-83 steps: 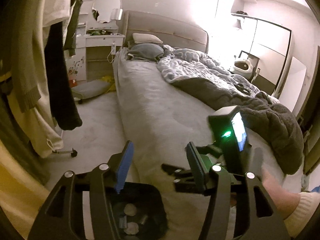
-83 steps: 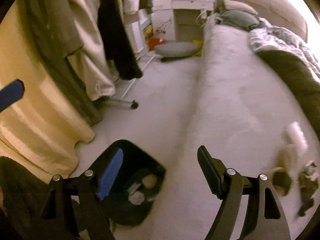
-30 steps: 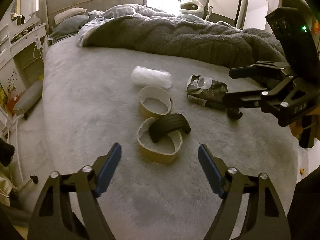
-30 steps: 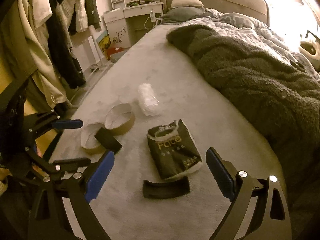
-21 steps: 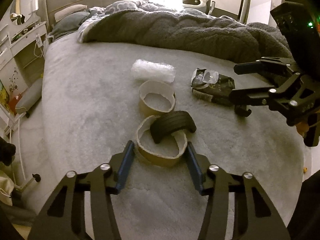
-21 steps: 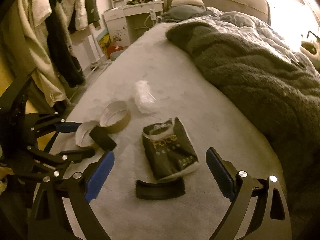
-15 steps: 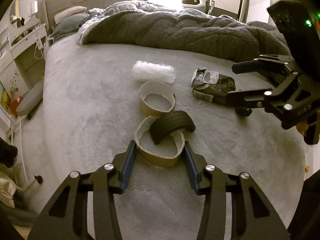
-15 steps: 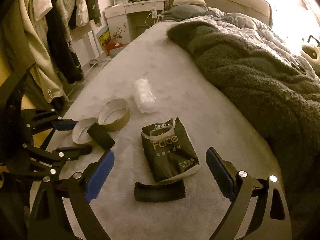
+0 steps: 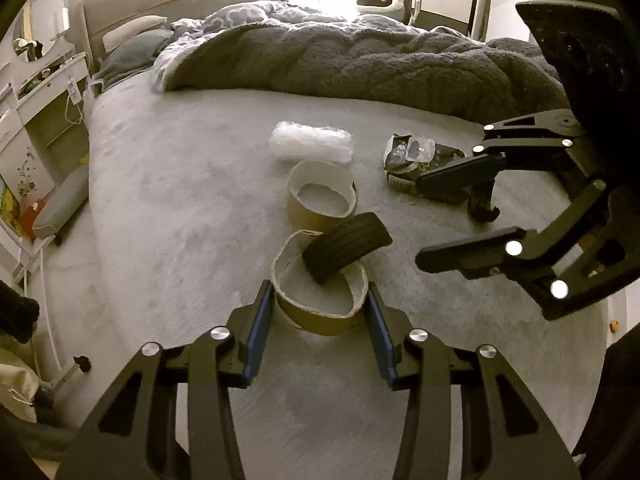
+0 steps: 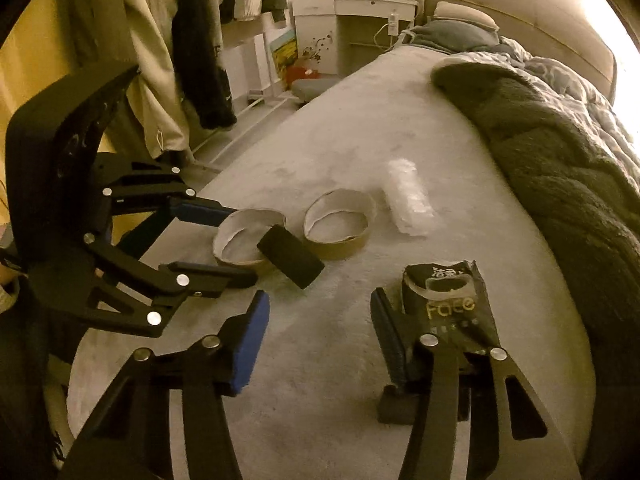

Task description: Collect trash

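on plush bed (image 9: 168, 184), squashed cardboard ring (image 9: 320, 300)

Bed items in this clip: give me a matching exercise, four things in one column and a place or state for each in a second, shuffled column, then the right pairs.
Things:
1. near tape ring
2. bubble wrap
3. black curved piece
4. tissue pack

Places or states:
A. lying across the rim of the near ring
B. clear roll beyond the far tape ring, toward the blanket
C. between the pads of the left gripper
D. dark wrapper, torn open at the top, beside the right gripper

Pairs: 1-C, 2-B, 3-A, 4-D
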`<state>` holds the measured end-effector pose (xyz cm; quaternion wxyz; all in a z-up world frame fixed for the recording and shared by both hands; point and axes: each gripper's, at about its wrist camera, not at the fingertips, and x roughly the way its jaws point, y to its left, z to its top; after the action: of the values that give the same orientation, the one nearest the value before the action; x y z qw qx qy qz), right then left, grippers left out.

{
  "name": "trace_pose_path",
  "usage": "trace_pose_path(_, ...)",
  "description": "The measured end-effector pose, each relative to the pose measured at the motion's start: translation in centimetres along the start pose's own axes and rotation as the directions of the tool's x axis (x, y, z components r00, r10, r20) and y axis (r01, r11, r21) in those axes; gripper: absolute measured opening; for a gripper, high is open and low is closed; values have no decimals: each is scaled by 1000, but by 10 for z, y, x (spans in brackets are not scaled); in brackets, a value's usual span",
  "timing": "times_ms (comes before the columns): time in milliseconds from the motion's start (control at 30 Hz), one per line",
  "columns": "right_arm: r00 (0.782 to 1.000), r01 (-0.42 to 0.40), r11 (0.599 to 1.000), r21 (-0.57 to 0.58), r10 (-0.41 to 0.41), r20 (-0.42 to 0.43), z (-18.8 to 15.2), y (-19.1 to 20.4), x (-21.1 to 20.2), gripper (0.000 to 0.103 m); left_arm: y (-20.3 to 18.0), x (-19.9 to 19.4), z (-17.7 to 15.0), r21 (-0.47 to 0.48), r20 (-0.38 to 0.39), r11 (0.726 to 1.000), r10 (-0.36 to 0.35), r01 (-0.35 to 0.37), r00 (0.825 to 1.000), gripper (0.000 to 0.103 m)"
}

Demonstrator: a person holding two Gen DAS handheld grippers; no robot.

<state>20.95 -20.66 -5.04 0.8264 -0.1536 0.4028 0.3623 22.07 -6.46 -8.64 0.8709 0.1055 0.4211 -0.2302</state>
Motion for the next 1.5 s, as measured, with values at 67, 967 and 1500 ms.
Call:
trace_pose_path(67,1000,6,1000,-6,-6,-5,0,1,4,49,1,-1,-1,3,-2,1000,-7,7,1000,47)
trace_pose_path(967,950,-309,942,133,298,98,34,11,16,40,14,-6,-16,16,-9,999,-44,45,999,47)
trace_pose_path(1500,948,-317,941,119,309,79,47,29,22,10,23,-17,-21,-1,6,999,-45,45,999,47)
